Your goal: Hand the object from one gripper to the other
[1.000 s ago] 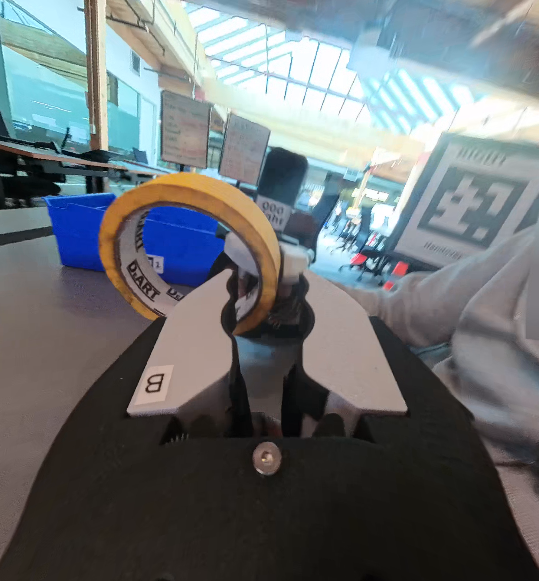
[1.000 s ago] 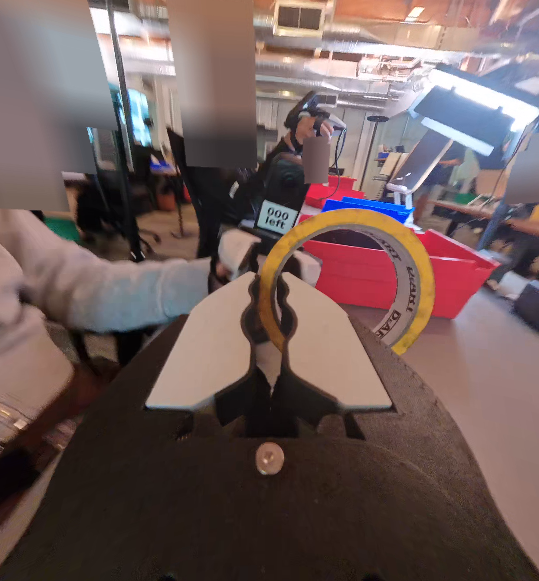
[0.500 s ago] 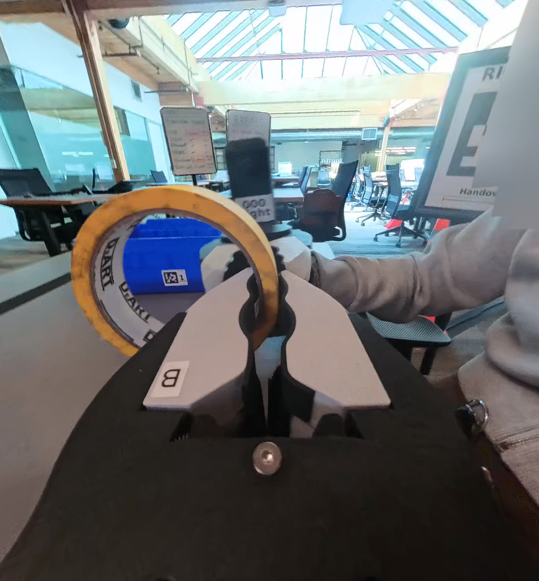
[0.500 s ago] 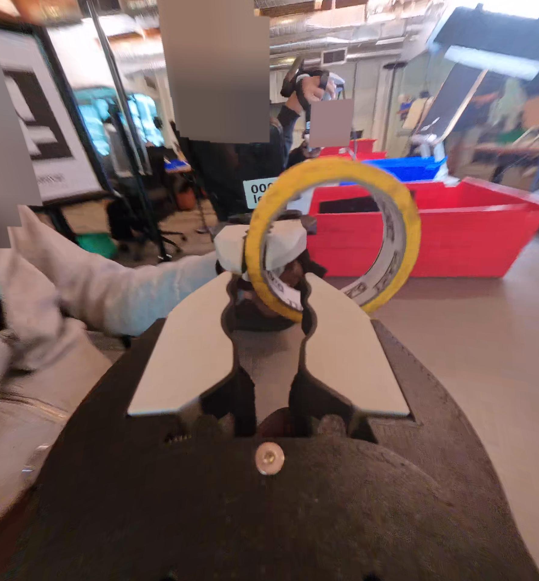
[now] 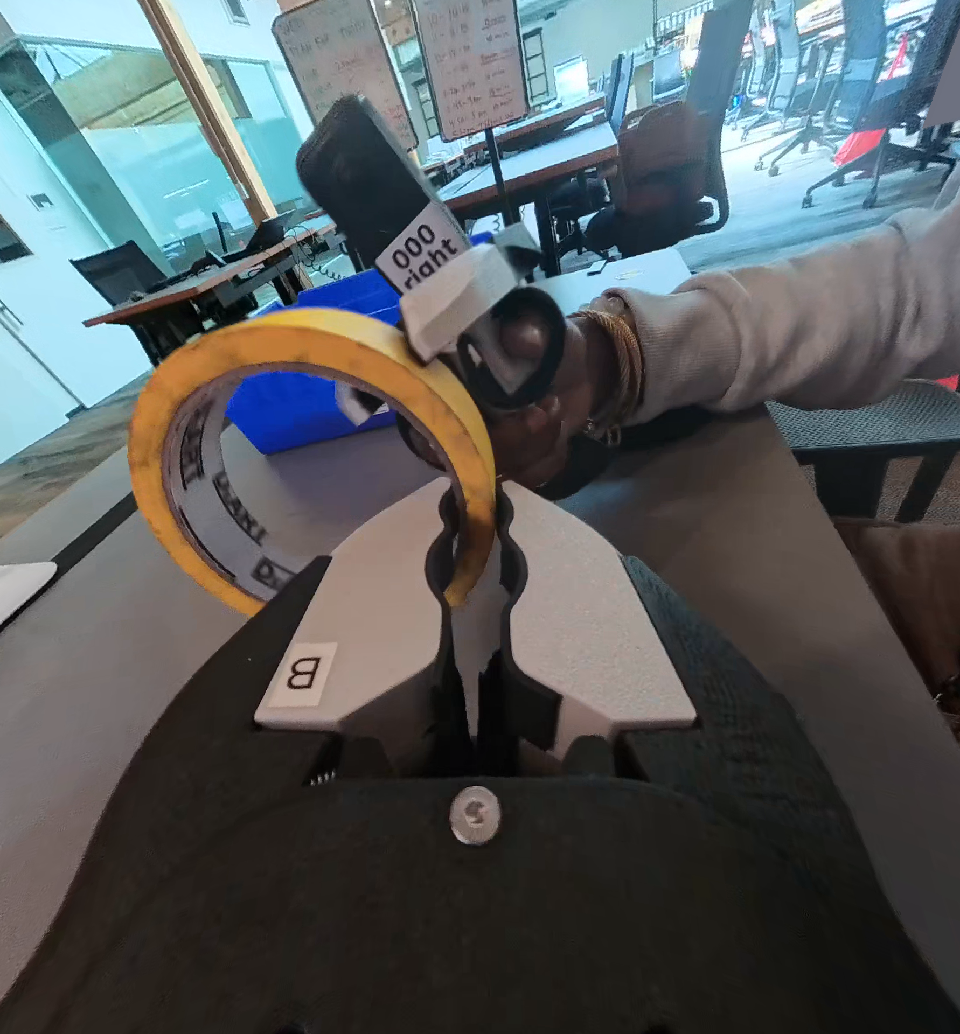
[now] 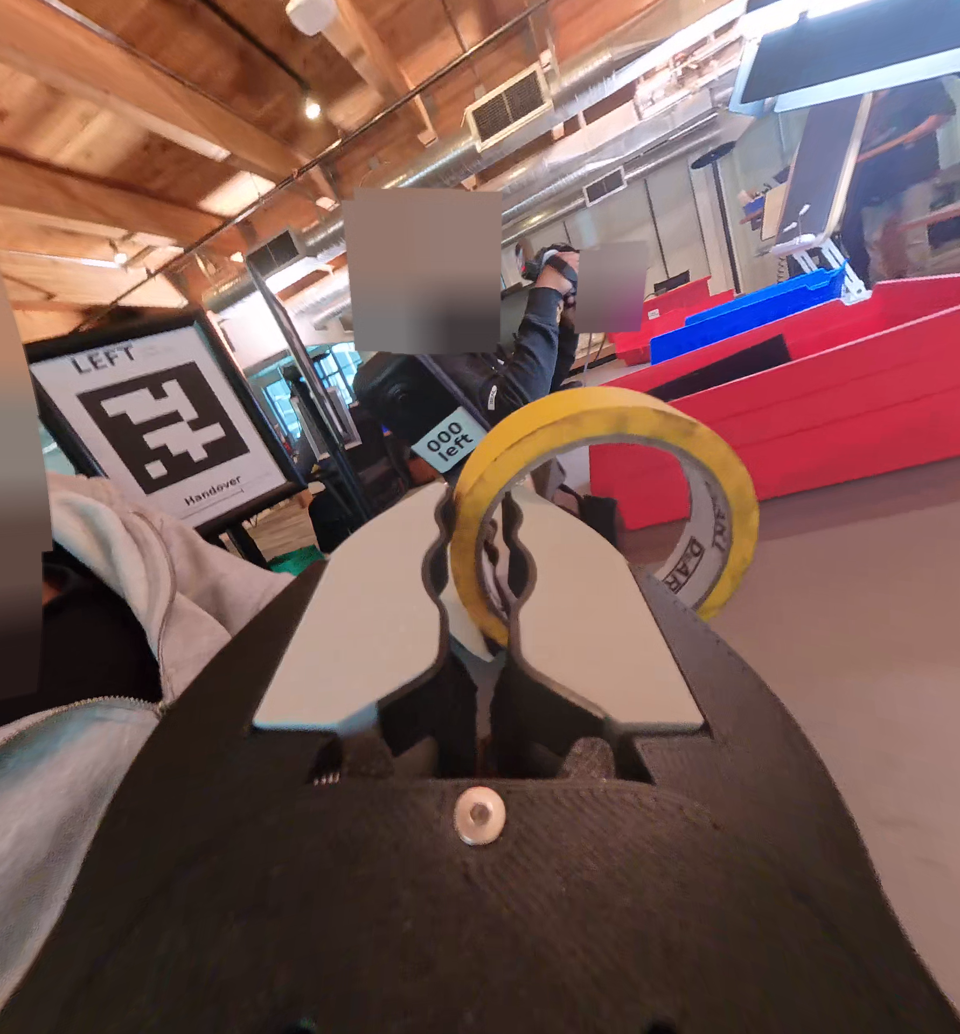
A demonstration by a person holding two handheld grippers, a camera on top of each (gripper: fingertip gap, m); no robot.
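Standing on edge above the tabletop (image 5: 103,643), the yellow tape roll (image 5: 310,464) is pinched between both: the left hand-held gripper (image 5: 475,537) clamps its near rim, the right hand-held gripper (image 6: 480,551) its opposite rim.

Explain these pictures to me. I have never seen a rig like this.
There is no robot here. A person holds a two-fingered grasping tool in each hand, and a camera on each looks forward along its fingers. One picture comes from the left tool, the other from the right tool. Both tools are pinched on the band of a yellow roll of masking tape, at different spots on the ring, holding it above a grey tabletop. A blue plastic bin shows in the left view, a red plastic bin in the right.
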